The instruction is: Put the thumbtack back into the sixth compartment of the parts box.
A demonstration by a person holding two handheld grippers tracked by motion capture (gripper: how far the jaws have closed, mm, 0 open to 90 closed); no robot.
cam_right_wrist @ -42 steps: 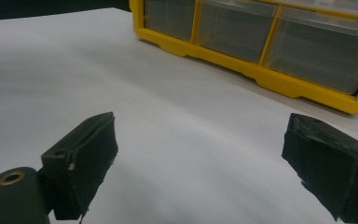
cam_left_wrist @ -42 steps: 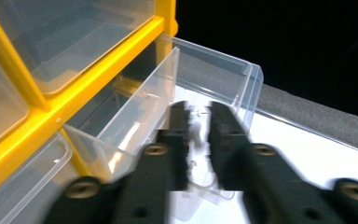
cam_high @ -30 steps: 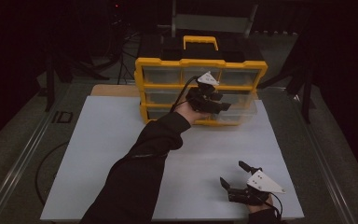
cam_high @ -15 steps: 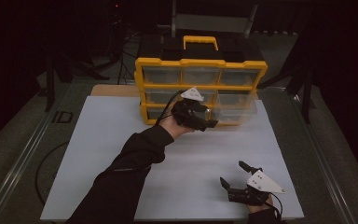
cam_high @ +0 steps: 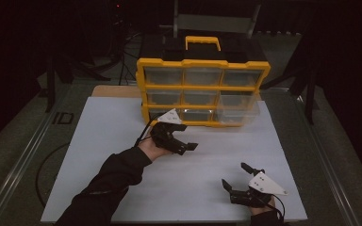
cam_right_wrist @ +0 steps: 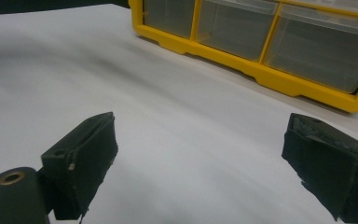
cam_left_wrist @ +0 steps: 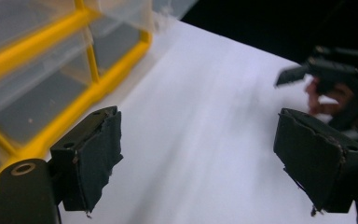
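A white surface (cam_high: 103,155) fills most of the high view, laid flat so things can be worked on in front of the person. At its far edge stands a yellow drawer cabinet (cam_high: 202,92) with a handle on top and 3 rows of clear plastic drawers facing the person, so every front can be reached from the near side. The lower right drawer (cam_high: 238,110) juts forward past the yellow frame, seemingly pulled part way out; its contents cannot be made out.

The person's left arm, in a dark sleeve (cam_high: 108,181), stretches forward across the surface. The left gripper (cam_high: 188,147) hangs just in front of the cabinet's bottom row, near but not touching it. Its jaws stand wide apart and hold nothing, probably ready to take a drawer front.

The right gripper (cam_high: 235,181) rests low at the near right of the surface, well apart from the cabinet. Its jaws are also spread wide and empty, likely parked while the left one works.
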